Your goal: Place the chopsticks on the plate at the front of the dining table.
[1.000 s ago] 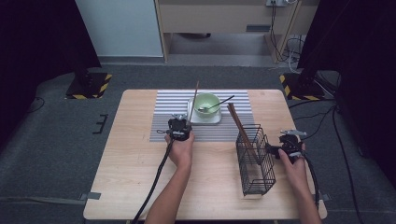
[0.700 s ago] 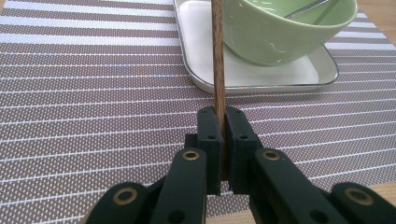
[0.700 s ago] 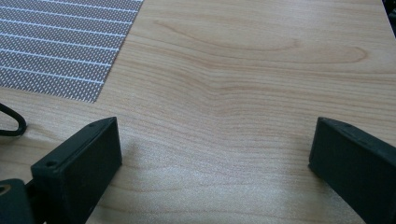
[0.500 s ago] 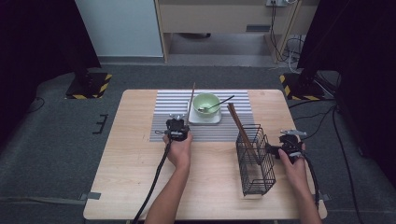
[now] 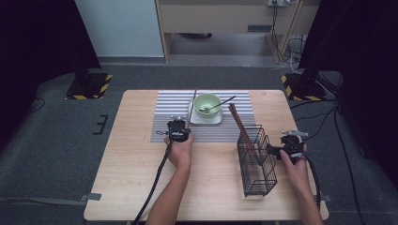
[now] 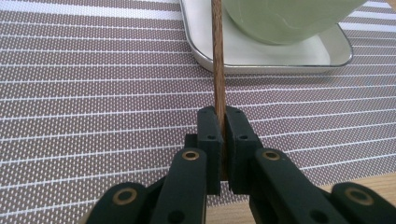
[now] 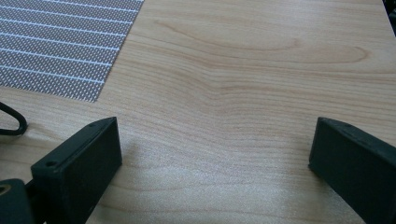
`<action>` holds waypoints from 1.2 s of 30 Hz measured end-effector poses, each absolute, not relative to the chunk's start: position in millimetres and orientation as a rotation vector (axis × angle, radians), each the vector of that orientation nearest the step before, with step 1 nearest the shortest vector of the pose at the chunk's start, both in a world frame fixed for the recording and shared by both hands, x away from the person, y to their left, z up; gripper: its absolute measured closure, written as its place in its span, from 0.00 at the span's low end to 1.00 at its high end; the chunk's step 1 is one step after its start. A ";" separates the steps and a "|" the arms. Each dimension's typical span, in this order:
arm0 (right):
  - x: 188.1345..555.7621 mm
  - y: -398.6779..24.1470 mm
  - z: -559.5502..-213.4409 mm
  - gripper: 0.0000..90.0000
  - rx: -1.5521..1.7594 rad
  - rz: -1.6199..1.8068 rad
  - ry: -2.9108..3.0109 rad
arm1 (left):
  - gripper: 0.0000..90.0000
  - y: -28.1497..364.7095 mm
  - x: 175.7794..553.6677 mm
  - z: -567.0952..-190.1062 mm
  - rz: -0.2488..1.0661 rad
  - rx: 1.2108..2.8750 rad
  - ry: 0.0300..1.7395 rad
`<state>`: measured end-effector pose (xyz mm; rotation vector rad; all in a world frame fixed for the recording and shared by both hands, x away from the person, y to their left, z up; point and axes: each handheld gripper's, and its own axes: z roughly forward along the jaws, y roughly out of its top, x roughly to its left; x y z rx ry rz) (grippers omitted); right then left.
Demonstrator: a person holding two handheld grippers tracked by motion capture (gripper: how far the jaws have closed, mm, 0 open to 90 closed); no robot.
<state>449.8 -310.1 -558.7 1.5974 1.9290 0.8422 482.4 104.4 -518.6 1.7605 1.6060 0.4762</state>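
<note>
My left gripper (image 5: 182,125) is shut on the near end of a brown wooden chopstick (image 6: 217,65), which points away over the striped placemat (image 5: 169,110) past the left edge of a small square tray (image 6: 280,58). In the high view the chopstick (image 5: 193,104) lies just left of the green bowl (image 5: 207,104) standing on that tray. A dark spoon (image 5: 221,103) rests in the bowl. My right gripper (image 7: 215,158) is open over bare wood, with nothing between its fingers. It sits just right of a black wire basket (image 5: 256,161) that holds another leaning chopstick (image 5: 238,123).
The wooden table (image 5: 126,187) has bare room at its left and near side. The basket's wire foot (image 7: 13,122) shows at the left edge of the right gripper view. Cables trail from both grippers toward the near edge. Grey floor surrounds the table.
</note>
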 end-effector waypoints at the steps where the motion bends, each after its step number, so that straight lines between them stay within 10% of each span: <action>1: 449.7 -310.1 -558.7 0.03 1.597 0.842 1.929 | 0.95 104.6 482.7 -519.0 0.473 1.759 1.607; 36: 449.7 -310.0 -558.7 0.03 1.598 0.843 1.929 | 0.93 95.5 485.3 -529.0 0.405 1.775 1.624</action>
